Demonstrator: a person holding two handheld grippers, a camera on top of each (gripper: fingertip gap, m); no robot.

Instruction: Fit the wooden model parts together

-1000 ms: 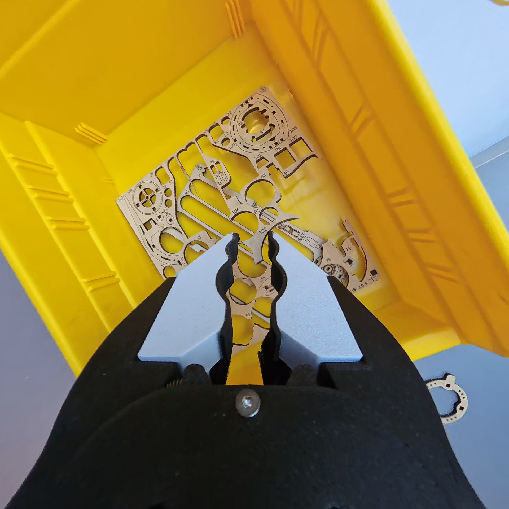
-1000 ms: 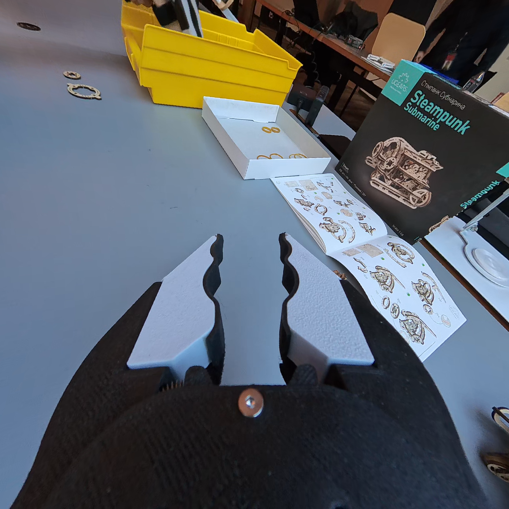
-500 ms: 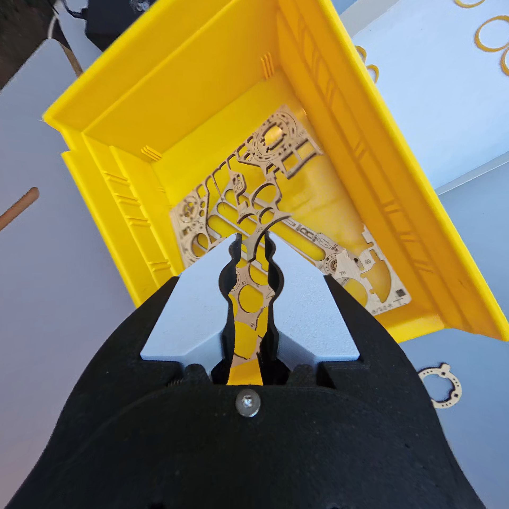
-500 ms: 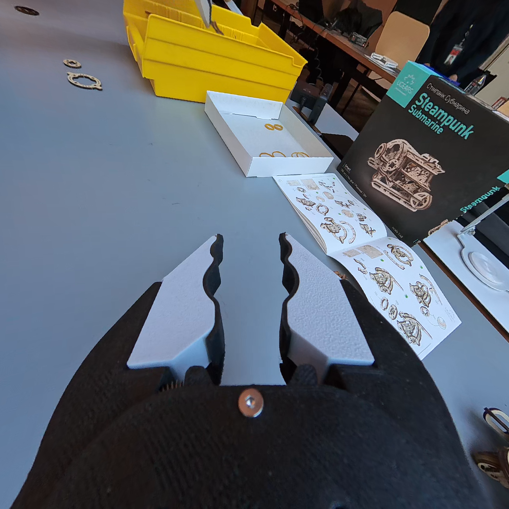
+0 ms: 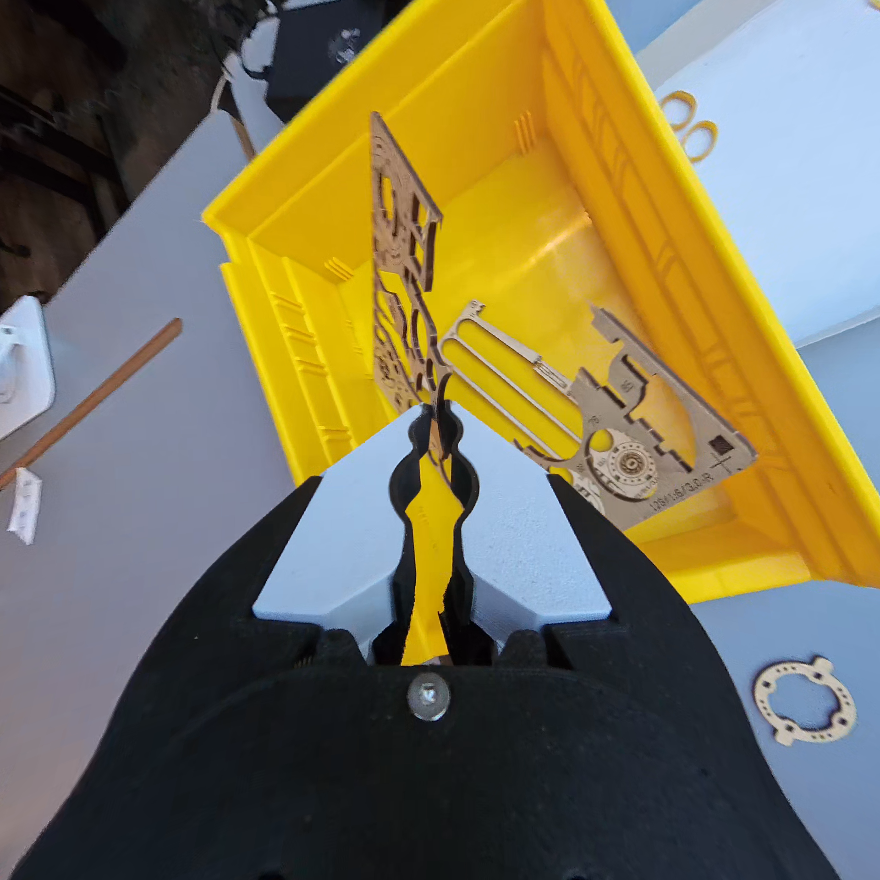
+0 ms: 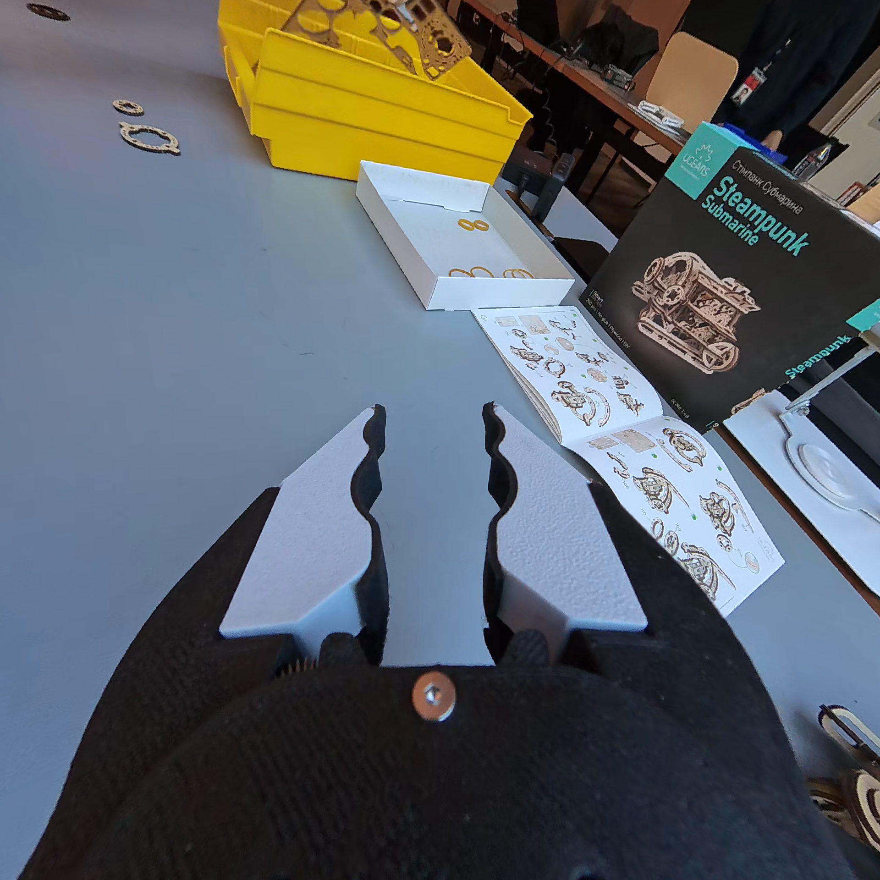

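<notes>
My left gripper (image 5: 435,409) is shut on a laser-cut wooden parts sheet (image 5: 619,428) and holds it tilted above the floor of a yellow bin (image 5: 476,157). The sheet's far half stands nearly edge-on and its near right corner hangs lower. The sheet also shows in the right wrist view (image 6: 381,28), raised over the yellow bin (image 6: 381,124). My right gripper (image 6: 433,414) is open and empty, low over the grey table (image 6: 190,333). A wooden ring part (image 5: 805,702) lies on the table right of my left gripper.
A white tray (image 6: 476,295) with yellow rubber bands, an open instruction booklet (image 6: 619,452) and a dark kit box (image 6: 738,285) stand right of my right gripper. Two ring parts (image 6: 150,138) lie far left. Partly built wooden pieces (image 6: 852,785) lie bottom right. A wooden stick (image 5: 95,395) lies left of the bin. Left tips to right tips: about 50 cm.
My left gripper has lifted the wooden sheet off the bin floor and pulled back, so the sheet now hangs tilted. My right gripper has stayed open and almost still.
</notes>
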